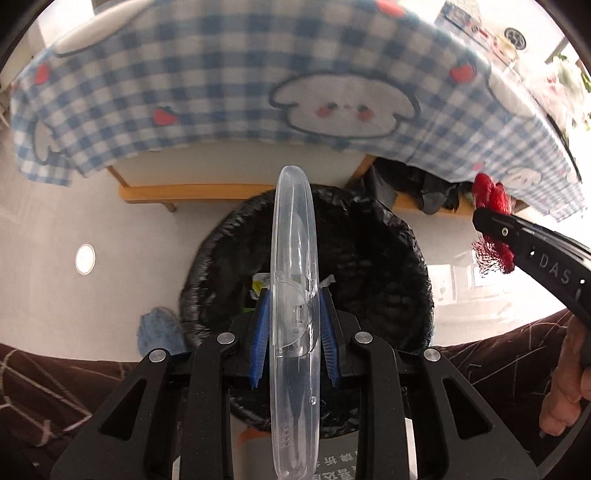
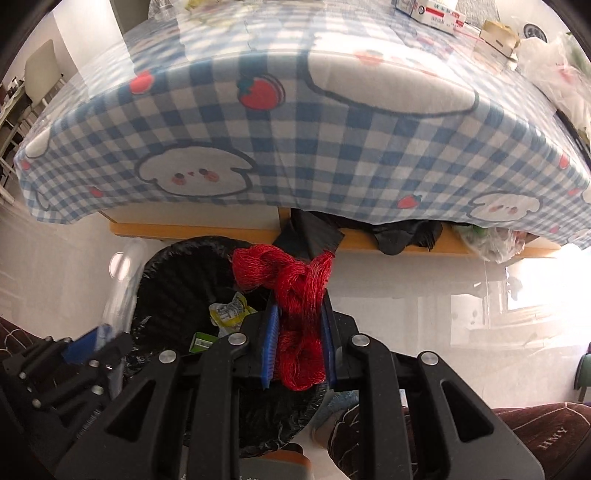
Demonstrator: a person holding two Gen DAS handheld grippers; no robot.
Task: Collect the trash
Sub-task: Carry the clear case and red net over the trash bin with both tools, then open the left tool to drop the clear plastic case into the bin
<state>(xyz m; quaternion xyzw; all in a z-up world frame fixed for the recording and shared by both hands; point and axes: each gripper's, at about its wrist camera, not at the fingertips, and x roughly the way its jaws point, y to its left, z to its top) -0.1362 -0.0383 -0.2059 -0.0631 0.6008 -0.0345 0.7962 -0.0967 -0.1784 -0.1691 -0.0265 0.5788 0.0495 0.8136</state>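
My left gripper (image 1: 293, 302) is shut on a clear plastic lid (image 1: 294, 258) held edge-on, right above the black-lined trash bin (image 1: 388, 266) on the floor. My right gripper (image 2: 298, 314) is shut on a bunched red mesh net (image 2: 295, 291) and hangs over the bin's right rim (image 2: 177, 273). The net and the right gripper also show in the left wrist view (image 1: 493, 201), to the right of the bin. The left gripper shows blurred at the lower left of the right wrist view (image 2: 88, 347). Yellow and green wrappers (image 2: 225, 314) lie inside the bin.
A table under a blue checked cloth (image 2: 295, 147) stands behind the bin, with boxes (image 2: 436, 11) and plastic bags (image 2: 554, 62) on top. Black bags (image 2: 402, 232) sit on its wooden lower shelf. Brown-trousered legs (image 1: 55, 398) flank the bin. A blue slipper (image 1: 159, 332) lies at its left.
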